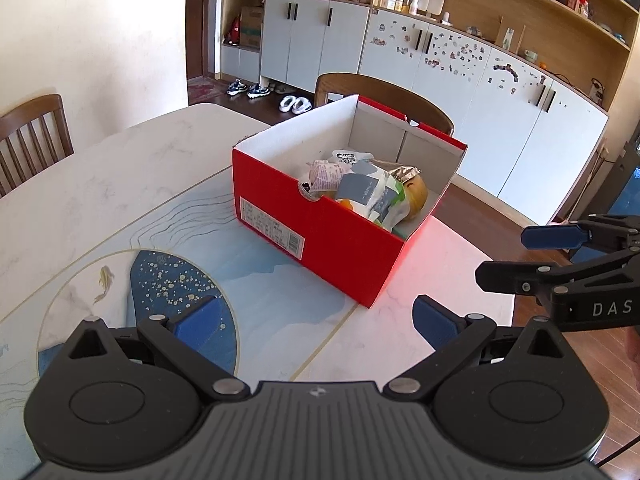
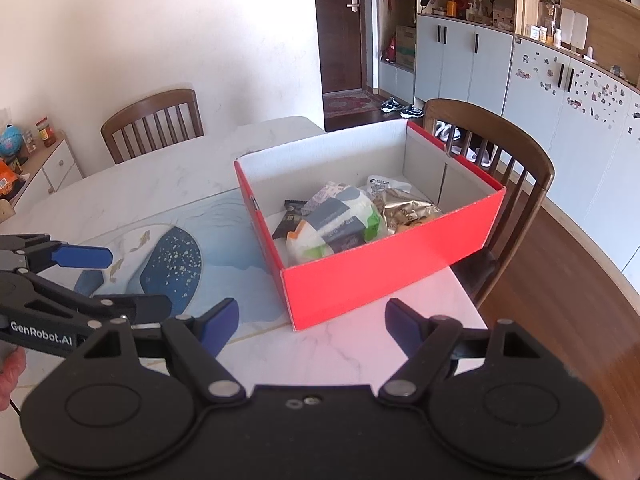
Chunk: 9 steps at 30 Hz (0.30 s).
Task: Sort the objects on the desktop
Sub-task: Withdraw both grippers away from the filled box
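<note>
- A red box (image 2: 384, 276) is sitting open on the marble table (image 2: 160, 176), holding snack packets (image 2: 340, 220) piled inside.
- I am holding my left gripper (image 1: 316, 320) and right gripper (image 2: 312, 320) wide apart, both empty, hovering near the box.

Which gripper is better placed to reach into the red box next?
Right, marginally: the right gripper is open and faces the red box squarely, while the left gripper, also open, views a corner.

black claws (image 1: 316, 320), blue pads (image 1: 200, 322); silver screws
</note>
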Tool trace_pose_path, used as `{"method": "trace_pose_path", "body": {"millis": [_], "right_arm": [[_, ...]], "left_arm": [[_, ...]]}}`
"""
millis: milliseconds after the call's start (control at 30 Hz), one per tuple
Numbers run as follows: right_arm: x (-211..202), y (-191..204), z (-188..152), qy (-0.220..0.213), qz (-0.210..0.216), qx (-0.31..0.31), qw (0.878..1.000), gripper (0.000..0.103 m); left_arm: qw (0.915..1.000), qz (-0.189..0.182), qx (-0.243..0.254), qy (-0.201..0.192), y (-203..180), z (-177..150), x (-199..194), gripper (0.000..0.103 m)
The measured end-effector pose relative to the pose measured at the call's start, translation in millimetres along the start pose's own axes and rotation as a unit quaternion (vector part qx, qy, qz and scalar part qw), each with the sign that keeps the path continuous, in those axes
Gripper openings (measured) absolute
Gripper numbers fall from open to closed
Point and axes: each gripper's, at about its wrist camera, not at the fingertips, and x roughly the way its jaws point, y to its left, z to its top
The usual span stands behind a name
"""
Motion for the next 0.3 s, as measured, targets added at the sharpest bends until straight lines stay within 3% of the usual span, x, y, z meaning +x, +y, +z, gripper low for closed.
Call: {"method": "trace_pose_path", "body": {"millis": [300], "right_arm": [[-3.6, -3.7, -5.1, 0.003, -0.002, 0.004, 1.0, 0.081]], "left_arm": [[1.0, 0.002, 0.007, -0.001, -4.3, -1.0, -1.1, 0.103]]}}
